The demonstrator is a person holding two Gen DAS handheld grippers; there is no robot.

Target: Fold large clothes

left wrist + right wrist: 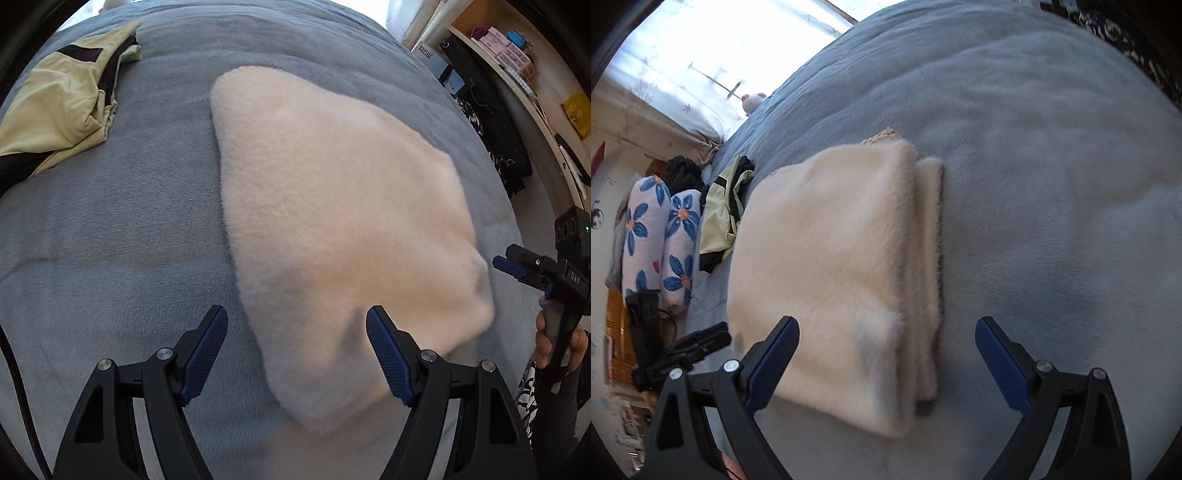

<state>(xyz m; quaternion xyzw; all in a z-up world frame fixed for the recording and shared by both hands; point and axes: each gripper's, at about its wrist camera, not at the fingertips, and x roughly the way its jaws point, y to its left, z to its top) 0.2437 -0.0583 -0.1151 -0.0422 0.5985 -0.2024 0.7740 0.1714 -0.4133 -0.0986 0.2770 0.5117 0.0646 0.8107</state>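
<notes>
Fleece garment (827, 266): lay folded flat on blanket (1052, 184), layers stacked; fold apparently finished
Left gripper (297, 354): spread wide, empty
Right gripper (886, 358): likewise, released

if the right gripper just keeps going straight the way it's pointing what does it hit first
Most likely the folded cream fleece, near its layered edge, which lies on the blue blanket just ahead of the open right gripper. Depth is unclear; angled lower, it would meet the blanket first.

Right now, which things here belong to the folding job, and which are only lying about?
Job: cream fleece garment, folded on the blue blanket; left gripper and right gripper, both open.
Lying about: green-black jacket, floral pillows, cluttered shelf.
</notes>
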